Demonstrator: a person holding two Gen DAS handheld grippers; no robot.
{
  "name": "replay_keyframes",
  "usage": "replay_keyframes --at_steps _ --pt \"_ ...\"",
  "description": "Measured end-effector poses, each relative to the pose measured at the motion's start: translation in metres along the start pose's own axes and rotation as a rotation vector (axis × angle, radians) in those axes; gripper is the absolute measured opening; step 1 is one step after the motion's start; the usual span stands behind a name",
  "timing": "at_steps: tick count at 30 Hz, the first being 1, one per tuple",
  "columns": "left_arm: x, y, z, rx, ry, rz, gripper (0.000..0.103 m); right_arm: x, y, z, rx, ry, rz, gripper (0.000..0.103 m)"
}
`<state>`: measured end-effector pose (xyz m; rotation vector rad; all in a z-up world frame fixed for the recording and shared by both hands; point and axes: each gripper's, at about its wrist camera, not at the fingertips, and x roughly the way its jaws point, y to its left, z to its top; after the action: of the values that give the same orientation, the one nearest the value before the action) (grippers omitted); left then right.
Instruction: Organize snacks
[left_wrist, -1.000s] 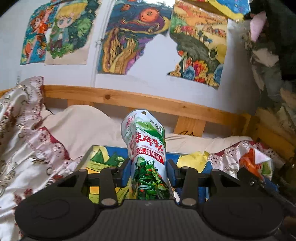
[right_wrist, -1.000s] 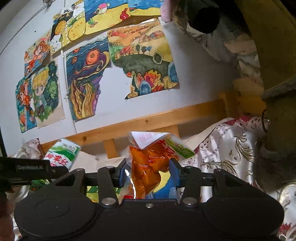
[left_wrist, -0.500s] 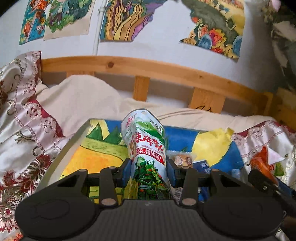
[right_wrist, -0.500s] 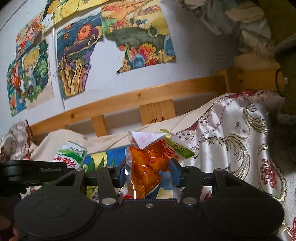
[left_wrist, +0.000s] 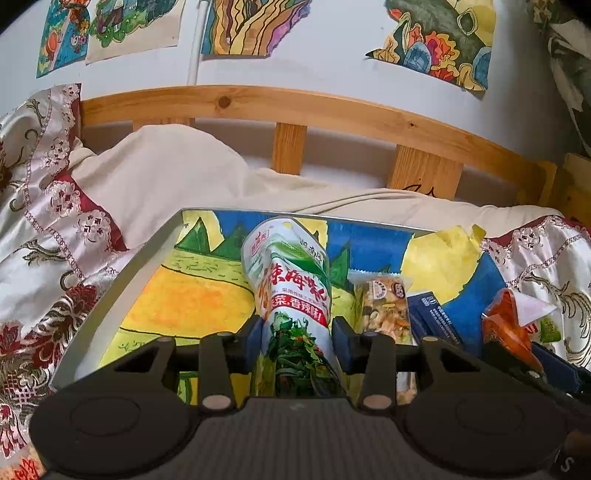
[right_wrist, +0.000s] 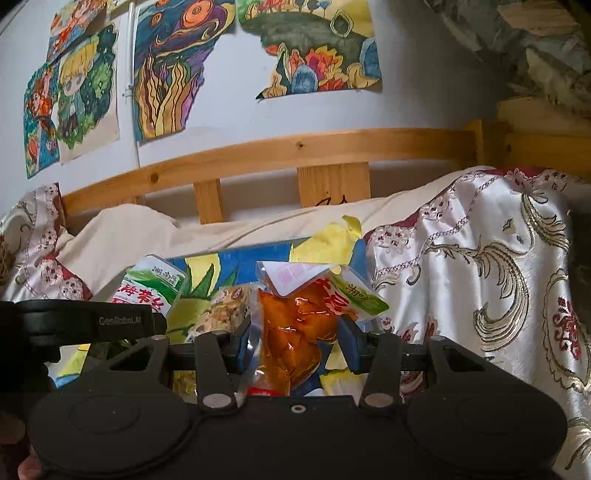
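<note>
If the left claw squeezing the green packet and the right claw squeezing the orange packet loosen, both could drop off the painted board.

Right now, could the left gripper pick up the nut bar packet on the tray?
Probably not yet. The left gripper is shut on the green seaweed packet, so its fingers are occupied. The nut bar packet lies uncovered just beside it.

Beyond the fingers, a wooden bed rail crosses a white wall hung with colourful drawings; patterned satin bedding lies to their right
</note>
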<state>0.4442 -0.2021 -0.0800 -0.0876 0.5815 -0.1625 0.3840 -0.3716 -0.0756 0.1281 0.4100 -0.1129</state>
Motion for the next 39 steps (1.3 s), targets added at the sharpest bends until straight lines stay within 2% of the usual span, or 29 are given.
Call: replay_keyframes --at_steps 22,27,30,36,39 --pt "0.007 0.006 -0.012 -0.010 0.049 0.001 0.048 0.011 0.006 -0.004 -0.021 0.038 -0.012 0.049" --pt "0.007 0.006 -0.012 -0.007 0.053 0.000 0.053 0.012 0.007 -0.004 -0.021 0.039 -0.013 0.050" --pt "0.005 0.007 -0.011 -0.016 0.055 -0.006 0.060 0.011 0.008 -0.004 -0.029 0.032 -0.013 0.050" --pt "-0.008 0.011 -0.008 -0.024 0.028 0.007 0.062 0.008 0.013 -0.002 -0.058 0.024 -0.015 0.054" --pt "-0.019 0.017 -0.004 -0.032 0.012 0.019 0.069 0.003 0.013 0.002 -0.064 0.011 -0.018 0.058"
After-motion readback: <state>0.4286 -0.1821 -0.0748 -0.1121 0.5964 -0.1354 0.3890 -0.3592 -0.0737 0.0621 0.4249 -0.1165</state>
